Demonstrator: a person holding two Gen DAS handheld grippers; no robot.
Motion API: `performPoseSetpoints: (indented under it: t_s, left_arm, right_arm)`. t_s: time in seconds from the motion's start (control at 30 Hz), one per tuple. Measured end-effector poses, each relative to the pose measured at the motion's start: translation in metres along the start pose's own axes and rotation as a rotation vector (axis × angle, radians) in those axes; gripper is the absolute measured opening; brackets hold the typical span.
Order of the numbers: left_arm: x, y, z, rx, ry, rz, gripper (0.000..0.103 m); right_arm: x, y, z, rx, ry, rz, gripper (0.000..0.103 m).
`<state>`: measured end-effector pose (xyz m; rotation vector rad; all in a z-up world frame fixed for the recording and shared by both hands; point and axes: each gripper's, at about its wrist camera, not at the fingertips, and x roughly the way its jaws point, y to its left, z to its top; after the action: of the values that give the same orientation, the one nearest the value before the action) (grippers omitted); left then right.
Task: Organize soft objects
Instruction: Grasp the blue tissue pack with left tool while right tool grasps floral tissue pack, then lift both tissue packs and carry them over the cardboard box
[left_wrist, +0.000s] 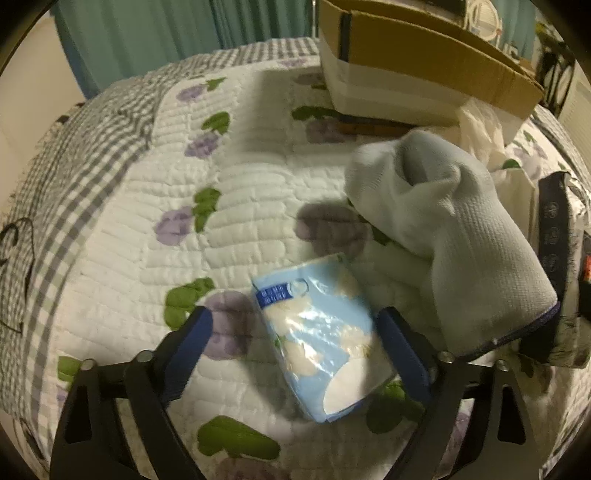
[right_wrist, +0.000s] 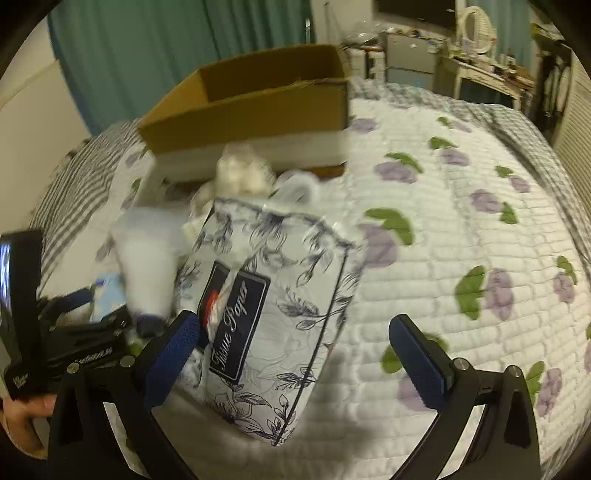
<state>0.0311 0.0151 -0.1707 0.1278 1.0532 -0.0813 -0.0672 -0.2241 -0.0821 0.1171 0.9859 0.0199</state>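
Observation:
A small light-blue tissue packet (left_wrist: 325, 339) lies on the quilt between the fingers of my left gripper (left_wrist: 299, 332), which is open around it. A white rolled sock (left_wrist: 436, 221) lies just right of the packet. My right gripper (right_wrist: 295, 332) is open around the near end of a large floral pack marked "Tissue Paper" (right_wrist: 280, 302); its left finger (right_wrist: 173, 350) is close to the pack's side. The sock (right_wrist: 147, 251), the blue packet (right_wrist: 109, 295) and the left gripper (right_wrist: 66, 314) show at the left of the right wrist view. The floral pack's edge (left_wrist: 554, 240) shows at the left wrist view's right.
An open cardboard box (right_wrist: 258, 107) stands on the flowered quilt (right_wrist: 461, 258) behind the soft things; it also shows in the left wrist view (left_wrist: 424, 55). A crumpled white plastic bag (right_wrist: 240, 173) lies before it. Green curtain (right_wrist: 166, 44) and cluttered furniture (right_wrist: 480, 66) are beyond the bed.

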Motion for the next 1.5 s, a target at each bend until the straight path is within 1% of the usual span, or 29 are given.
performPoseSetpoints:
  t_s: [0.03,0.07,0.1,0.13,0.17,0.2,0.27,0.37,0.43,0.53,0.63,0.8,1.1,1.33,1.5]
  left_arm:
    - [0.000,-0.001,-0.001,-0.004,0.005,-0.018,0.080]
    - [0.000,-0.001,-0.001,-0.006,0.008,-0.032,0.073]
    - [0.000,-0.002,-0.001,-0.007,0.009,-0.045,0.069]
    - [-0.001,-0.002,-0.001,-0.005,0.009,-0.057,0.059]
    - [-0.003,-0.004,-0.002,0.003,0.007,-0.067,0.054]
    - [-0.004,-0.007,-0.004,0.017,0.004,-0.069,0.053]
    - [-0.005,-0.010,-0.003,0.039,-0.008,-0.062,0.048]
    - [-0.008,-0.011,-0.005,0.049,-0.017,-0.066,0.045]
    - [-0.010,-0.011,-0.005,0.051,-0.020,-0.069,0.043]
    - [-0.013,-0.007,-0.003,0.045,-0.025,-0.072,0.042]
    - [-0.018,-0.004,-0.002,0.038,-0.037,-0.071,0.041]
    - [-0.035,0.001,0.002,0.034,-0.088,-0.073,0.041]
    - [-0.082,0.004,0.011,0.048,-0.228,-0.085,0.041]
    - [-0.120,0.009,0.026,0.031,-0.315,-0.099,0.041]
    - [-0.150,0.012,0.036,0.028,-0.398,-0.119,0.041]
  right_arm:
    - [0.000,0.002,-0.001,-0.006,-0.001,0.005,0.101]
    - [0.000,0.003,-0.002,-0.013,-0.002,0.016,0.096]
    - [-0.001,0.004,-0.003,-0.017,0.000,0.023,0.092]
    - [-0.001,0.005,-0.003,-0.021,0.001,0.030,0.082]
    - [-0.002,0.006,-0.003,-0.026,0.002,0.044,0.074]
    - [-0.003,0.008,-0.003,-0.037,0.003,0.039,0.073]
    - [-0.007,0.011,-0.004,-0.061,-0.008,0.031,0.060]
    - [-0.012,0.009,-0.003,-0.055,-0.015,0.034,0.052]
    - [-0.015,0.009,-0.003,-0.056,-0.017,0.034,0.049]
    - [-0.023,0.011,-0.002,-0.059,-0.043,0.033,0.042]
    - [-0.032,0.012,-0.001,-0.066,-0.073,0.026,0.040]
    - [-0.046,0.014,0.000,-0.081,-0.109,0.012,0.038]
    - [-0.085,0.018,0.008,-0.104,-0.217,-0.031,0.037]
    - [-0.119,0.022,0.014,-0.116,-0.300,-0.053,0.037]
    - [-0.144,0.023,0.022,-0.125,-0.361,-0.065,0.037]
